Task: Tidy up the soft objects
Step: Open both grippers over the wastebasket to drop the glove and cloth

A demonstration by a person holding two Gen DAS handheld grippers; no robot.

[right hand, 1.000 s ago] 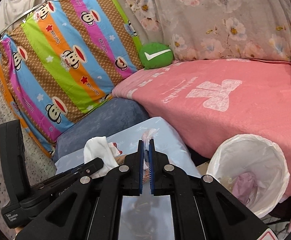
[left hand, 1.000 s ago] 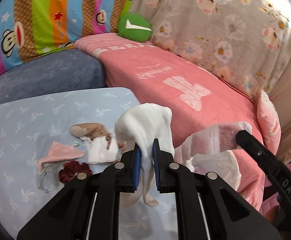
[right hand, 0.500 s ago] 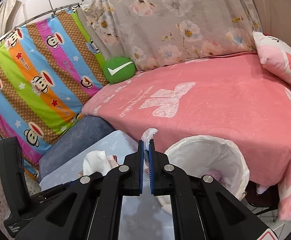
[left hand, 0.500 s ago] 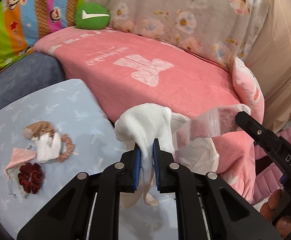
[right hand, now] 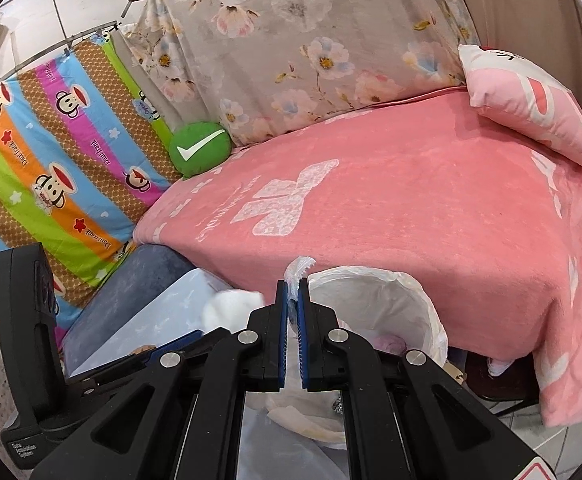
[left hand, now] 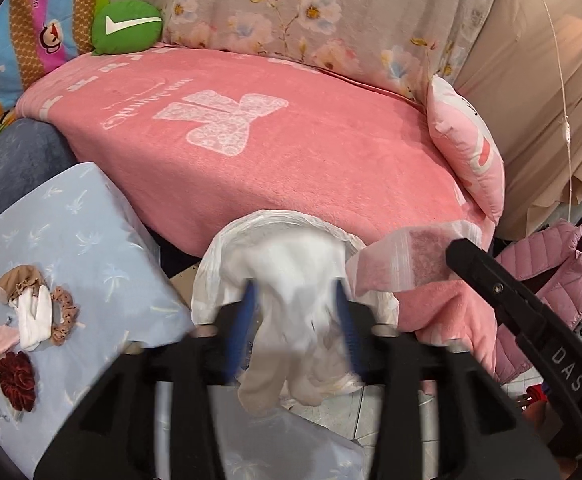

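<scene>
White socks point(left hand: 295, 292) hang blurred between the spread jaws of the left hand-held gripper point(left hand: 296, 320), above the lined bin point(right hand: 375, 304), likely being dropped. The right hand-held gripper point(right hand: 292, 296) pinches a zip bag point(left hand: 407, 260), keeping it ready.

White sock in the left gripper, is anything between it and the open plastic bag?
Nothing visible blocks it. The white sock hangs between the left gripper's opened jaws, with the zip bag held by the right gripper just beside it.
</scene>
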